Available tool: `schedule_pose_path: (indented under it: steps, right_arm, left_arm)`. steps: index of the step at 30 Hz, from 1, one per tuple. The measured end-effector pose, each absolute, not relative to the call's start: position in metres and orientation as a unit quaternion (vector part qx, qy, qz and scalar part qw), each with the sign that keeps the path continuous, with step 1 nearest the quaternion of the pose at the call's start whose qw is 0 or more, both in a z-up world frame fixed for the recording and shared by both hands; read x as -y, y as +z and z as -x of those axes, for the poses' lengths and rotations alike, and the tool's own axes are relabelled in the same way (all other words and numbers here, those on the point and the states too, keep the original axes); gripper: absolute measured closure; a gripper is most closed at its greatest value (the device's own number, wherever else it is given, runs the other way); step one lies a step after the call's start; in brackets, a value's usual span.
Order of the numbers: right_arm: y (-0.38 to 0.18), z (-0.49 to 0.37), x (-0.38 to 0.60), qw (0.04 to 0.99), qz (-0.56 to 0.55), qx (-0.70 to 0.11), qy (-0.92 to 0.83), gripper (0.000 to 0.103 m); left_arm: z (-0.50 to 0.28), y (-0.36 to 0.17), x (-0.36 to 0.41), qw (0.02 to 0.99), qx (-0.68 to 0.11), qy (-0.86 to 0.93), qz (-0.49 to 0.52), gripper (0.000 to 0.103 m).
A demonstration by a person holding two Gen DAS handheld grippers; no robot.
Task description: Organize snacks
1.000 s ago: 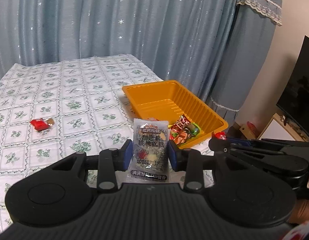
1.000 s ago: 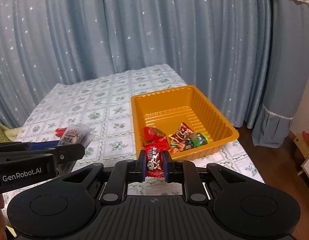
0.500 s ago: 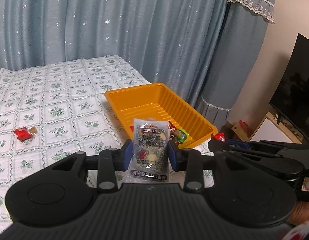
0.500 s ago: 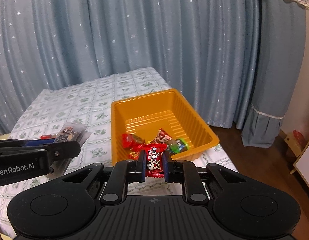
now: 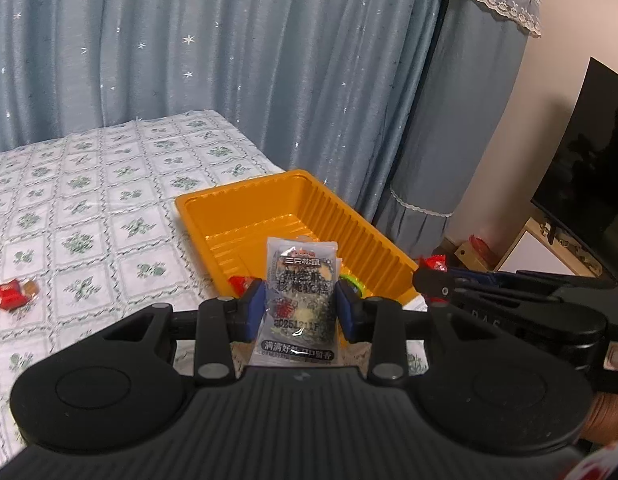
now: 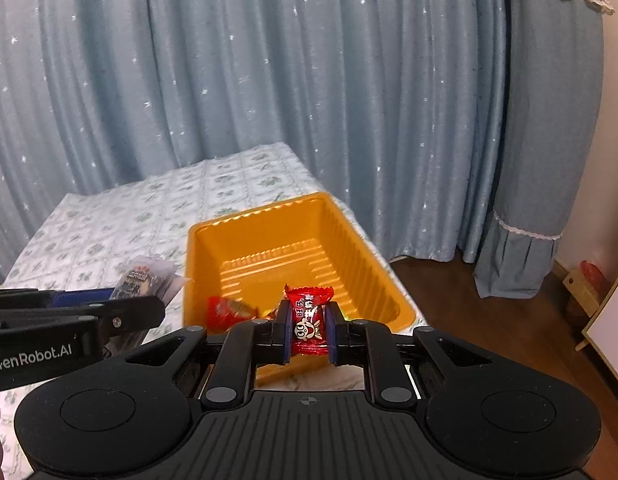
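My left gripper (image 5: 301,304) is shut on a grey printed snack packet (image 5: 299,292), held upright above the near end of the orange tray (image 5: 349,220). My right gripper (image 6: 308,326) is shut on a red wrapped candy (image 6: 308,316), held over the near edge of the same tray (image 6: 365,248). A red snack (image 6: 229,310) lies in the tray's near left corner; other snacks there are mostly hidden by the grippers. The right gripper shows in the left wrist view (image 5: 433,270), and the left gripper with its packet in the right wrist view (image 6: 141,284).
The tray sits at the right edge of a table with a green floral cloth (image 5: 89,200). A red candy and a small brown one (image 5: 13,292) lie on the cloth at the left. Blue curtains hang behind. A dark TV (image 5: 589,168) and wooden floor (image 6: 489,312) are to the right.
Both grippers have moved right and forward with their snacks, closer to the tray; the tray now sits more centred and lower in both views. Both grips are unchanged.
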State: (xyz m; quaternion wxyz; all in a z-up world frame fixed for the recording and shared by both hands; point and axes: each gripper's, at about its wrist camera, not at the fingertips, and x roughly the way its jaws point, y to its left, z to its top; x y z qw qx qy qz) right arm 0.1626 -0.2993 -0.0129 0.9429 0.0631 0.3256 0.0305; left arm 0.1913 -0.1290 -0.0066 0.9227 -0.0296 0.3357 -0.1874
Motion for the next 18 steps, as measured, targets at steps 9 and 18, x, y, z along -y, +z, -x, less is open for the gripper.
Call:
schedule_pose_path:
  steps: [9, 18]
  right_arm:
    - [-0.02, -0.198, 0.314, 0.944, -0.057, -0.324, 0.026, 0.086]
    - [-0.035, -0.234, 0.309, 0.938, -0.053, -0.339, 0.036, 0.086]
  left_arm:
    - [-0.232, -0.022, 0.138, 0.922, -0.338, -0.188, 0.035, 0.069]
    - [-0.265, -0.037, 0.145, 0.921, -0.346, -0.178, 0.032, 0.069]
